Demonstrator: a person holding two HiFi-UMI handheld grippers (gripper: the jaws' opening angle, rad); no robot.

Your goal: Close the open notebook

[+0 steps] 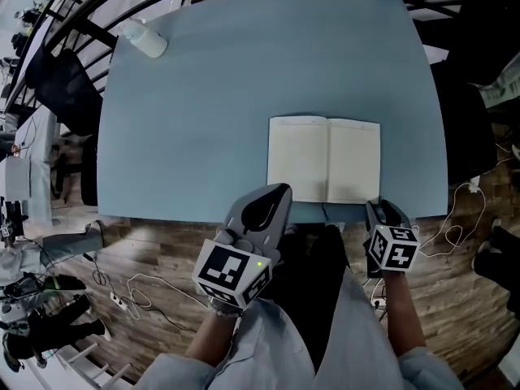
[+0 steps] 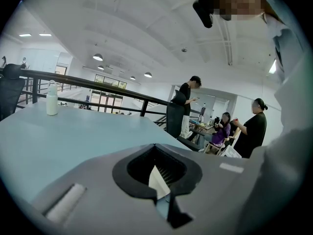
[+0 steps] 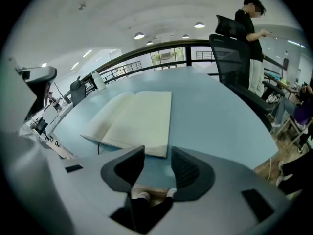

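Two jaws apart, empty, on right hand-held gripper (image 3: 157, 155) | left hand-held gripper (image 1: 278, 191): jaws together, empty | notebook (image 1: 323, 159): open flat just beyond right one, near-right of worktop (image 1: 187, 120) | spine pointing away, long axis left-right

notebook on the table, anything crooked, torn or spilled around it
Nothing stands out. The notebook lies open and flat, roughly square to the near edge of the table, and its pages look clean. The white bottle at the far corner stands upright, with no spill around it.
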